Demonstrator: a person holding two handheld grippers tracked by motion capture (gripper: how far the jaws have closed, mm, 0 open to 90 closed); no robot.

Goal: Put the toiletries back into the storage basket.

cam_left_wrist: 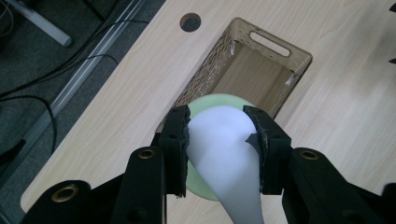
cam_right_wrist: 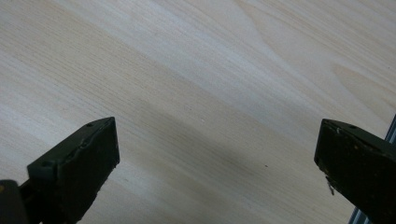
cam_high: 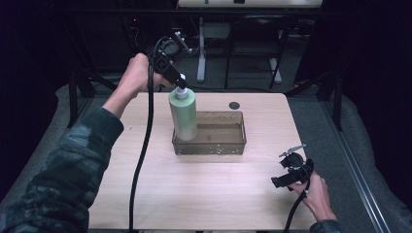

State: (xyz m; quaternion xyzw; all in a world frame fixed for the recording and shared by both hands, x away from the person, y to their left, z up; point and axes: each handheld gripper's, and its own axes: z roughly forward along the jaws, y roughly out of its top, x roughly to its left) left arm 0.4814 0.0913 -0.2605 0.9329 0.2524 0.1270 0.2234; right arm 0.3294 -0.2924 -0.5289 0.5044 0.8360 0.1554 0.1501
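Note:
A pale green bottle [cam_high: 183,114] with a white cap [cam_high: 181,92] hangs upright over the left end of a clear brown bin [cam_high: 233,144]. My left gripper [cam_high: 179,82] comes down from above and is shut on the white cap [cam_left_wrist: 224,154], its jaws pressing both sides. From above, the green shoulder [cam_left_wrist: 205,102] of the bottle shows around the cap, with the bin [cam_left_wrist: 261,60] beyond it. My right gripper [cam_high: 278,180] rests low over the table's front right, held by a hand. Its jaws stand wide apart in the right gripper view, with only bare wood [cam_right_wrist: 210,93] between them.
The light wooden table [cam_high: 204,194] has a round cable hole [cam_high: 234,105] behind the bin. A black cable [cam_high: 141,160] trails from the left gripper across the table's left side. Table legs and wires stand on the floor beyond the far edge.

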